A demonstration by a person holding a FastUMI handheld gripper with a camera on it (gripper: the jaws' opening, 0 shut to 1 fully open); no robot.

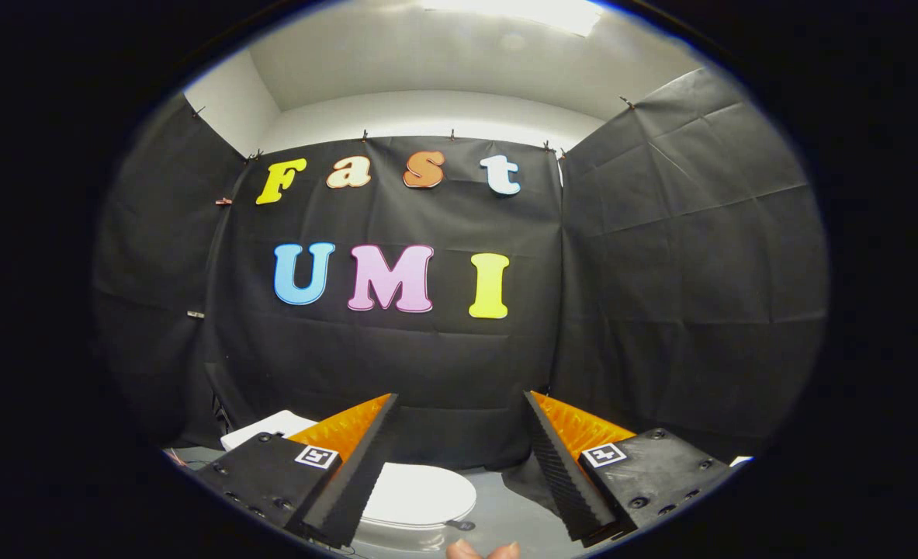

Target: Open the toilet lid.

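The tool (459,407) is spread wide open, holding nothing. The toilet (420,497) sits low on the floor (505,512), below and between the fingers, nearer the left one, its lid (427,491) down flat. Fingertips of a hand (483,551) peek in underneath.

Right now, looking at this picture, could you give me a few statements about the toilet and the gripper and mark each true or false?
1. The toilet lid is down. True.
2. The gripper is clamped on the lid. False: its fingers are spread apart, holding nothing.
3. The toilet sits below and ahead of the fingers. True.
4. The lid is black. False: it is white.
5. The tank is beyond the lid, by the black cloth wall. True.
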